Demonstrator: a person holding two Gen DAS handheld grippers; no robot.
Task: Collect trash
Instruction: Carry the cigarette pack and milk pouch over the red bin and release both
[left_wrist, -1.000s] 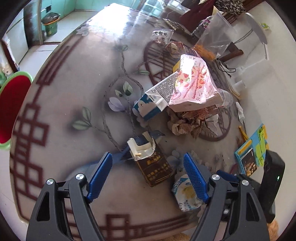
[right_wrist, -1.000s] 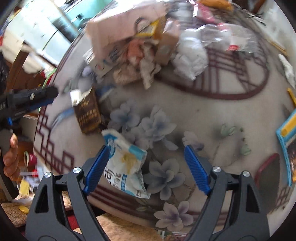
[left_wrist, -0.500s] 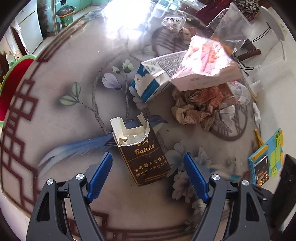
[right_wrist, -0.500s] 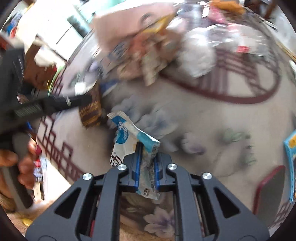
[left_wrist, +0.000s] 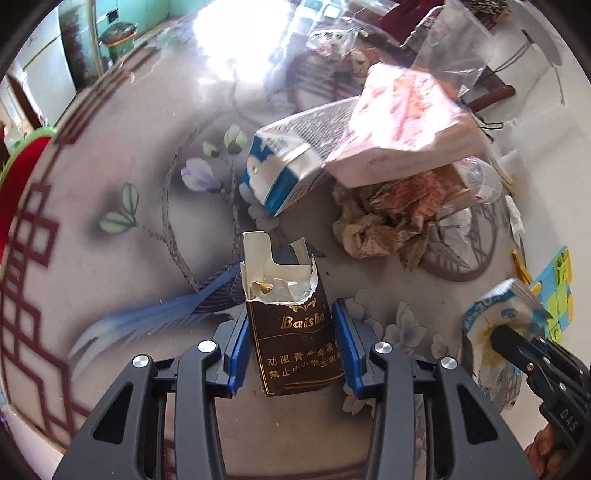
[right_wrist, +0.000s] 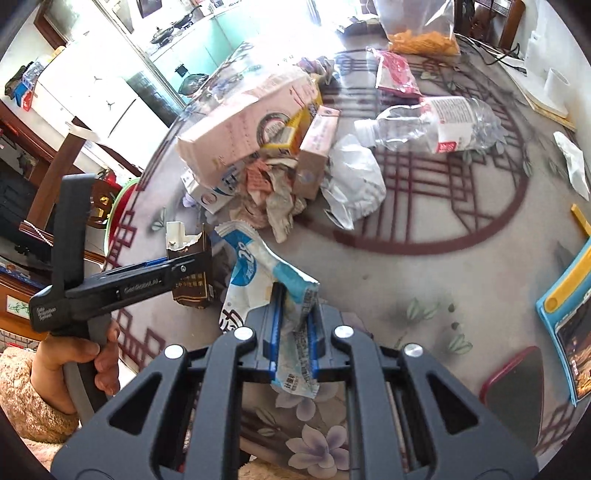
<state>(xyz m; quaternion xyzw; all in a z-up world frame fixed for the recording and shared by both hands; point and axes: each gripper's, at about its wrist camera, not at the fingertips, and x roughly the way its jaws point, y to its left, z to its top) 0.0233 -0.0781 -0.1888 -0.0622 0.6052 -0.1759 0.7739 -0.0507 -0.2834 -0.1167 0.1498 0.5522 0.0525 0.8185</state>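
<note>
Trash lies on a round table with painted flowers and dark red lines; the left gripper has its blue fingers pulled in close on both sides of a brown cigarette pack; the pack sits right between them with its torn open top sticking out past the tips; the pads look like they touch its sides, so it seems held; in the right wrist view the same pack sits in the left gripper near the table's edge.

The right gripper has its fingers squeezed narrow on a blue and white wrapper; the crumpled wrapper sticks up past the tips and a bit hangs down below them; it is lifted off the table; from the left wrist view the wrapper shows off to the right, pinched in the right gripper.

Farther back is a heap; a pink box leans on a blue and white carton, with crumpled paper under it; a clear plastic bottle lies on its side near the heap; a red phone lies near the right edge of the table.
</note>
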